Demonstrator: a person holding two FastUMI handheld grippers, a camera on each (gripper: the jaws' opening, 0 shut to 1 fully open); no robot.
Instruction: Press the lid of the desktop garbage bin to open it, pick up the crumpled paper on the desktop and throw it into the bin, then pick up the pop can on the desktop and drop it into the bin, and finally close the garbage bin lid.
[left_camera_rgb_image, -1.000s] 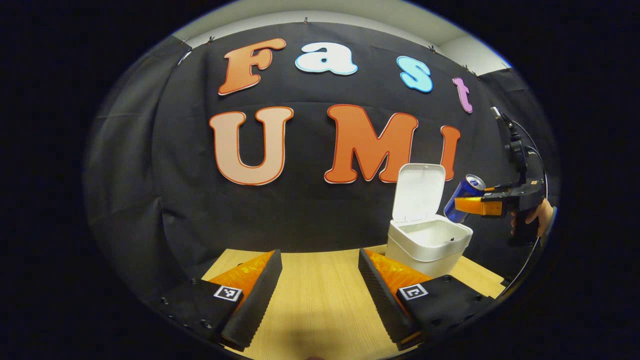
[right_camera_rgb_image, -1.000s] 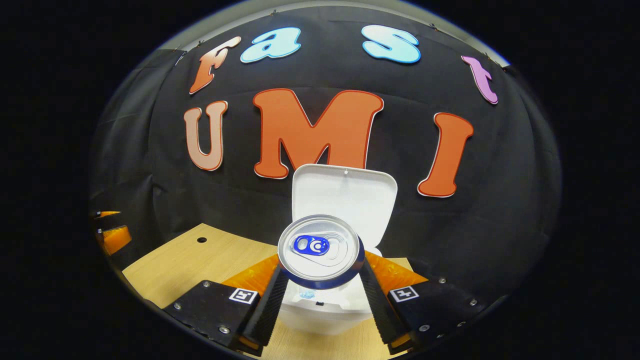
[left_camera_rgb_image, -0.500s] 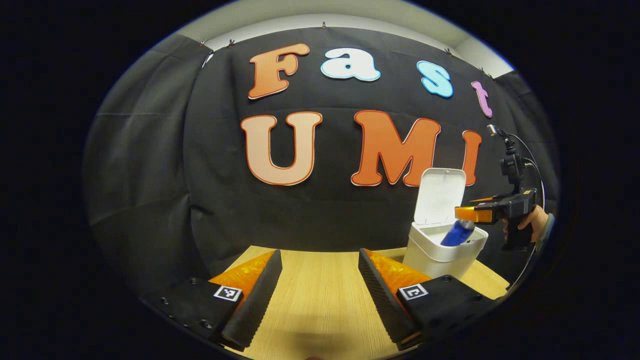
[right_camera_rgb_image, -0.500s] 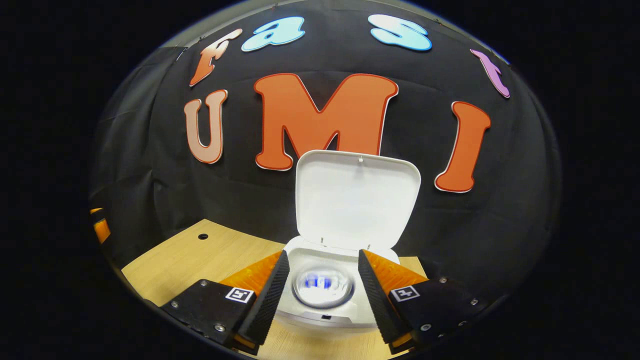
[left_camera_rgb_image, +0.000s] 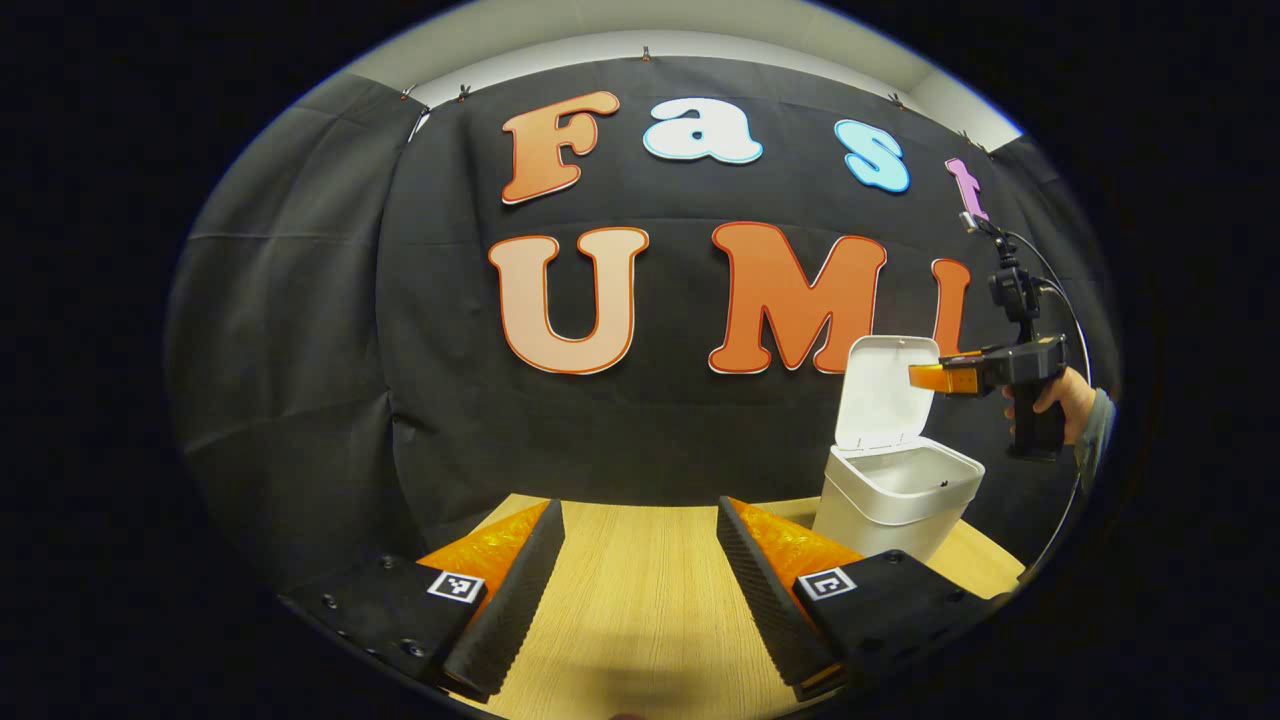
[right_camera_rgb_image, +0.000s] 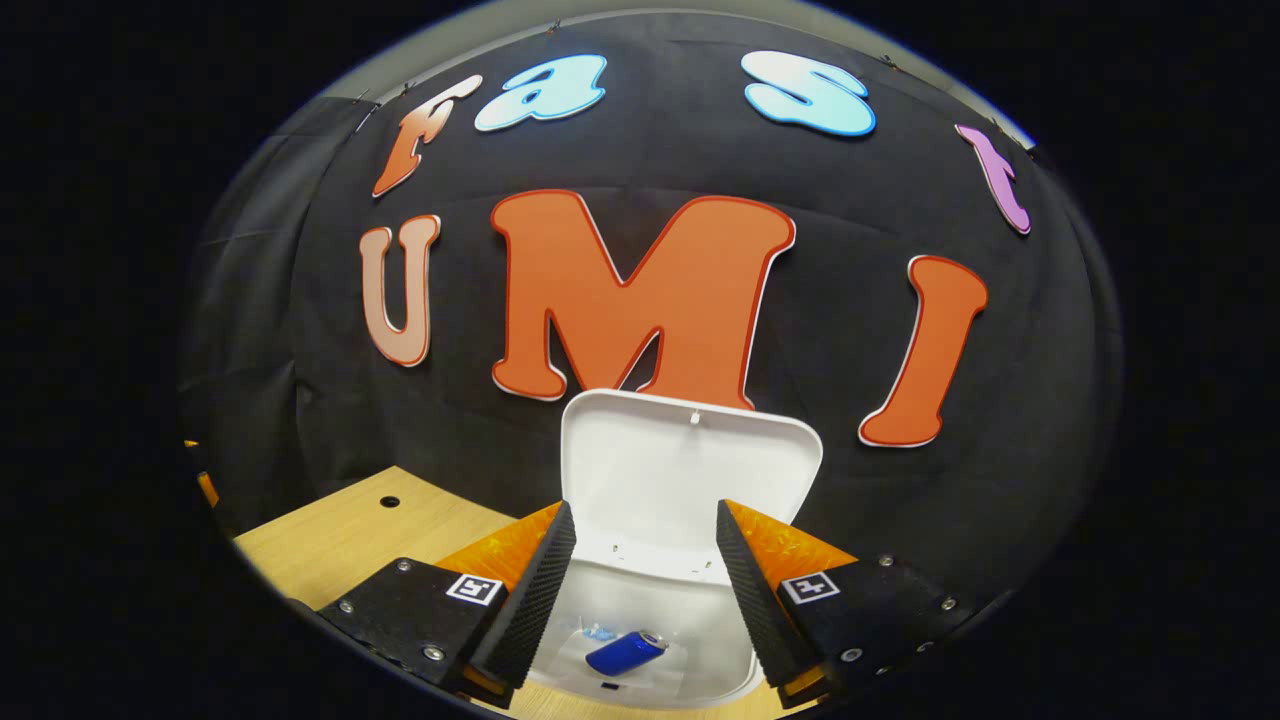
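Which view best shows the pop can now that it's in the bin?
The right gripper view: it looks down into the open bin, where the pop can lies on its side. The left gripper view shows the bin from the side, its wall hiding the inside.

White bin (left_camera_rgb_image: 893, 500) on light wooden table (left_camera_rgb_image: 640, 600)

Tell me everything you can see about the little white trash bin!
The white garbage bin looks like smooth plastic, squarish with rounded corners. It stands on the wooden table near the black cloth wall. Its hinged lid is flipped up, nearly upright. Inside lies a blue pop can on its side. The right tongs hover open above it, touching nothing.
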